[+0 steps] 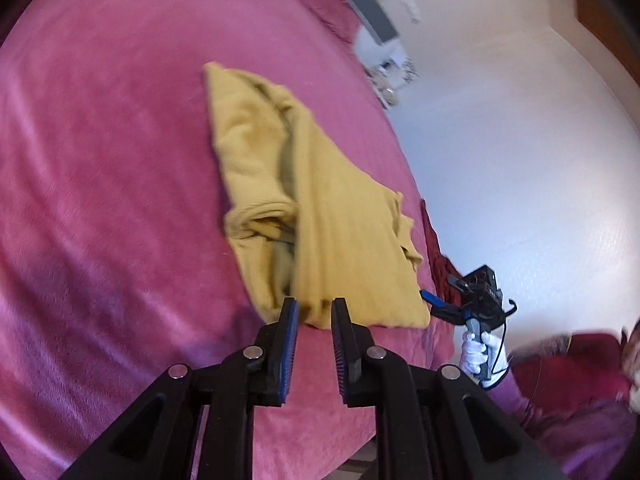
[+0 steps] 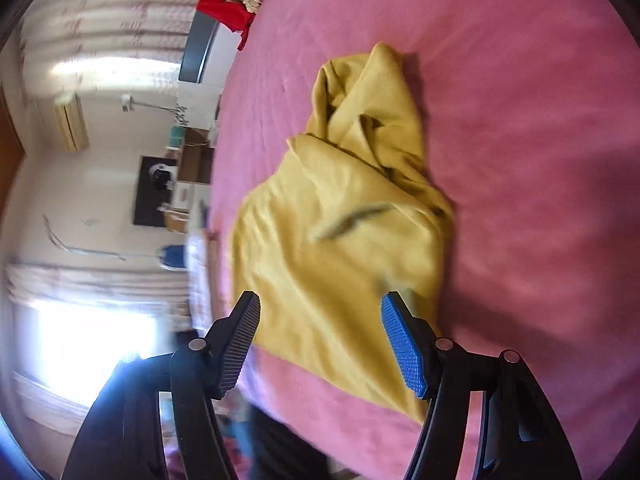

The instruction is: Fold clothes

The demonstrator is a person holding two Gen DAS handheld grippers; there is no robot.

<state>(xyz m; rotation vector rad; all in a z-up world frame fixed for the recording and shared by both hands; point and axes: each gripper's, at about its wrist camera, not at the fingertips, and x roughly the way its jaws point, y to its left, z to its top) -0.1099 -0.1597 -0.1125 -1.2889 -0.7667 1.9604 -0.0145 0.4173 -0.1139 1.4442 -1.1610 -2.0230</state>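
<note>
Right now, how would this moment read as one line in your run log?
stage: fold released | yellow garment: partly folded on pink bed cover | left gripper: open, empty | right gripper: open, empty

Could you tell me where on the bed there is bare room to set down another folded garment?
The pink bedspread lies bare across the wide stretch on the far side of the yellow garment from the bed's edge. It is tight where the garment lies close to the floor-side edge, beside the right gripper.
</note>
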